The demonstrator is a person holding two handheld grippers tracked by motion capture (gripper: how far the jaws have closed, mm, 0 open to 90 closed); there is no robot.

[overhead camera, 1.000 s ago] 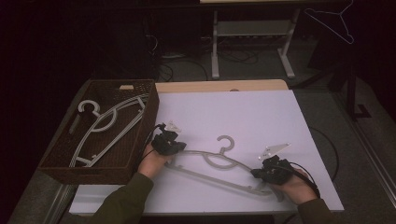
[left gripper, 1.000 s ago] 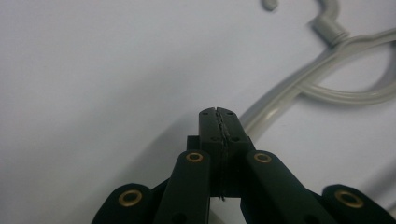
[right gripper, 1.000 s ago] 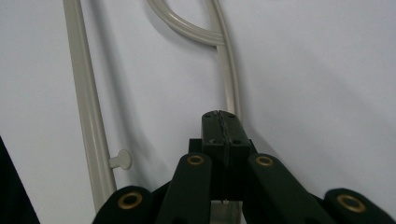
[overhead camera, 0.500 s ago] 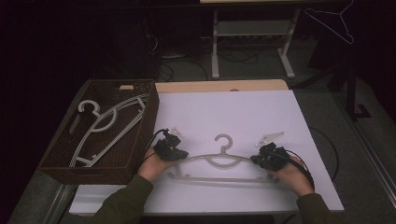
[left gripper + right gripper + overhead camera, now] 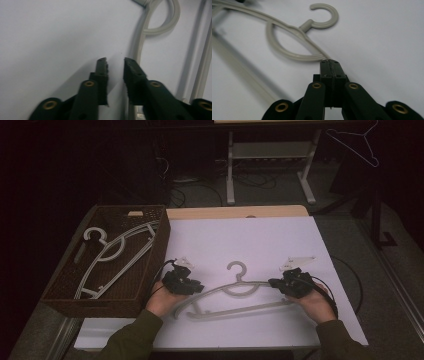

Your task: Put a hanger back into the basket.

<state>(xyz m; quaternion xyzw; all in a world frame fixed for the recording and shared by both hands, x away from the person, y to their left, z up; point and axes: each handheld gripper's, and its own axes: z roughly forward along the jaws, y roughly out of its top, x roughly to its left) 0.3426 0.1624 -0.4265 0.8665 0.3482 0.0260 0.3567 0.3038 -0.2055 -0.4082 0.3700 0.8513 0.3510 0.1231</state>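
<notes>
2 grippers flank the hanger (image 5: 235,292), which lies flat mid-worktop (image 5: 260,235), long axis left-right. Your right gripper (image 5: 329,61) is clenched on its right shoulder; your left gripper (image 5: 115,61) has just been opening, jaws released beside the left arm. The basket (image 5: 150,285) sits just left; open room lies ahead.

no readable text, no labels, no brands, no numbers

High view looks down from afar; both gripper views sit close, sharing the hanger (image 5: 235,292)
</notes>
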